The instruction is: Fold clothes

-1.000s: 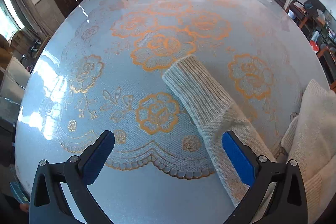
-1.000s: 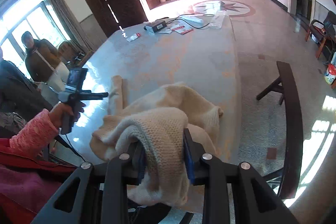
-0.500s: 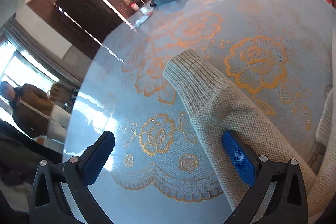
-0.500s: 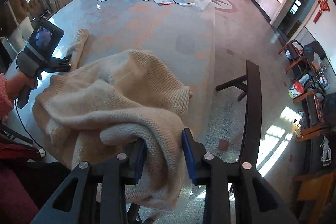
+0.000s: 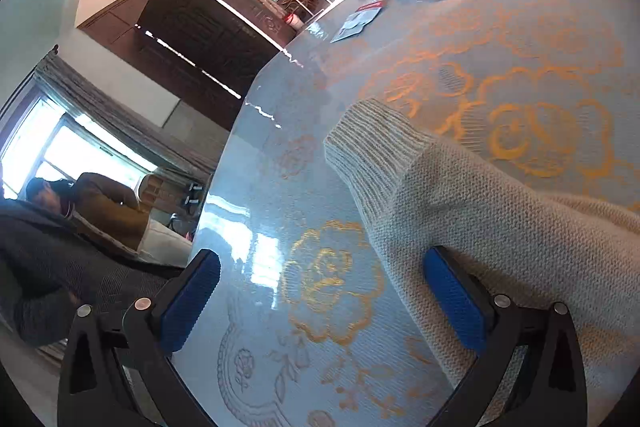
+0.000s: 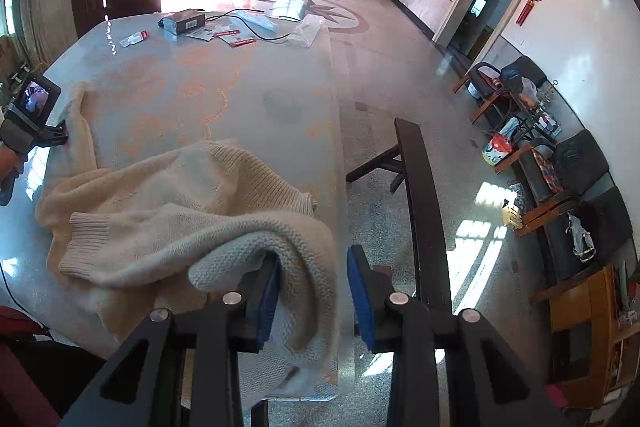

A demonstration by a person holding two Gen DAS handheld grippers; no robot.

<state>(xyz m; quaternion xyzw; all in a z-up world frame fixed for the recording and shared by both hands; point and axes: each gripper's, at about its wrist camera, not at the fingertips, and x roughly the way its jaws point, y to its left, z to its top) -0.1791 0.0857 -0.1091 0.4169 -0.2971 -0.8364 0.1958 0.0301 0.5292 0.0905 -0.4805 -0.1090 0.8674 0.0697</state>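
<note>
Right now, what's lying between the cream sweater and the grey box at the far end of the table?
Only bare flowered tablecloth lies between the sweater and the grey box, as the right wrist view shows.

Bright daylight enters through the windows (image 5: 72,151) and an open doorway, throwing white glare on the glossy table (image 5: 256,259) and sun patches on the floor (image 6: 476,231). Fisheye bending curves both views; corners go black. Focus stays fairly sharp.
</note>
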